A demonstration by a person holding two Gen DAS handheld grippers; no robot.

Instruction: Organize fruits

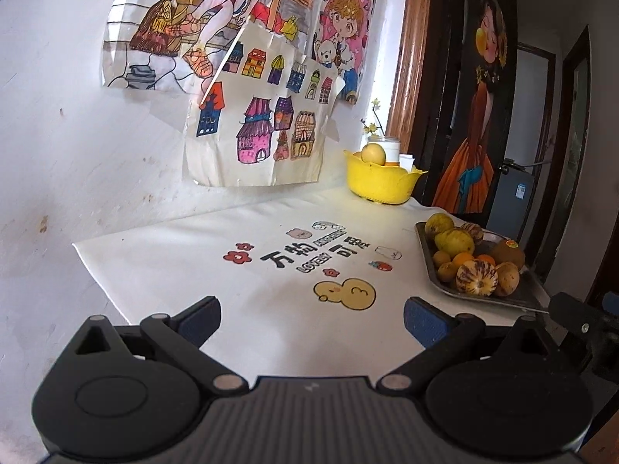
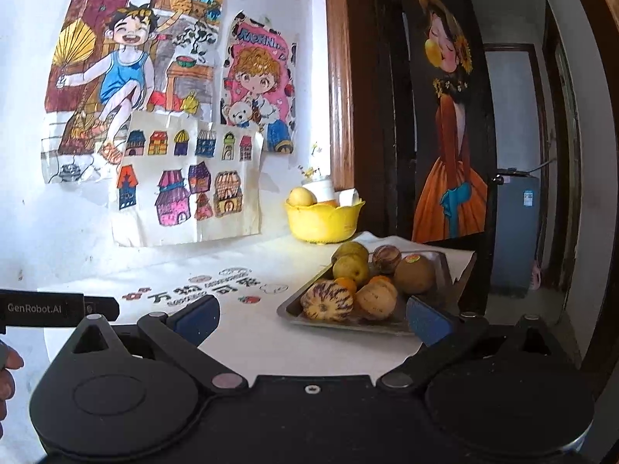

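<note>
Both jaws spread and empty: left gripper (image 1: 311,319) over the cloth, fruit tray (image 1: 448,288) far right; right gripper (image 2: 312,319) just short of it.

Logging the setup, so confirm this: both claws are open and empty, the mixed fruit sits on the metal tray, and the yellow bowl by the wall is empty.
Wrong on the bowl. The yellow bowl is not empty: the right wrist view shows a pale yellow fruit in it. The rest stands: left claw and right claw are open and empty, and the mixed fruit sits on the tray.
</note>
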